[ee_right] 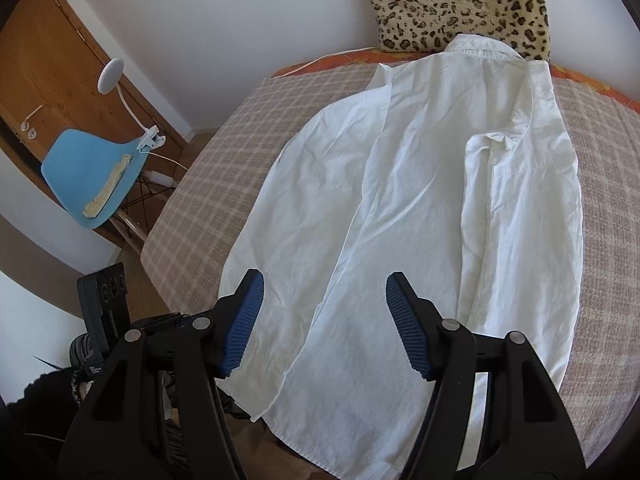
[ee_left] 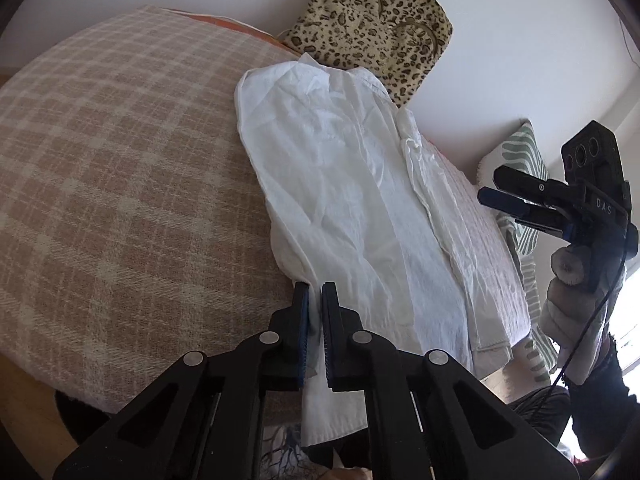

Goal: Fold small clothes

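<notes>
One white shirt (ee_right: pixel 420 184) lies spread on the checked blanket (ee_right: pixel 224 176), collar at twelve o'clock against the leopard-print cushion (ee_right: pixel 460 4). At six o'clock in its own view, the left gripper (ee_left: pixel 315 300) is pinched nearly closed on the shirt's hem edge. The right gripper (ee_right: pixel 325 292) hangs above the shirt, jaws wide apart and holding nothing.

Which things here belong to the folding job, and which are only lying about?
Job: white shirt; checked blanket beneath it; left gripper, shut on the shirt's edge; right gripper, open.

Lying about: leopard cushion; striped cushion; blue chair; clip lamp.
</notes>
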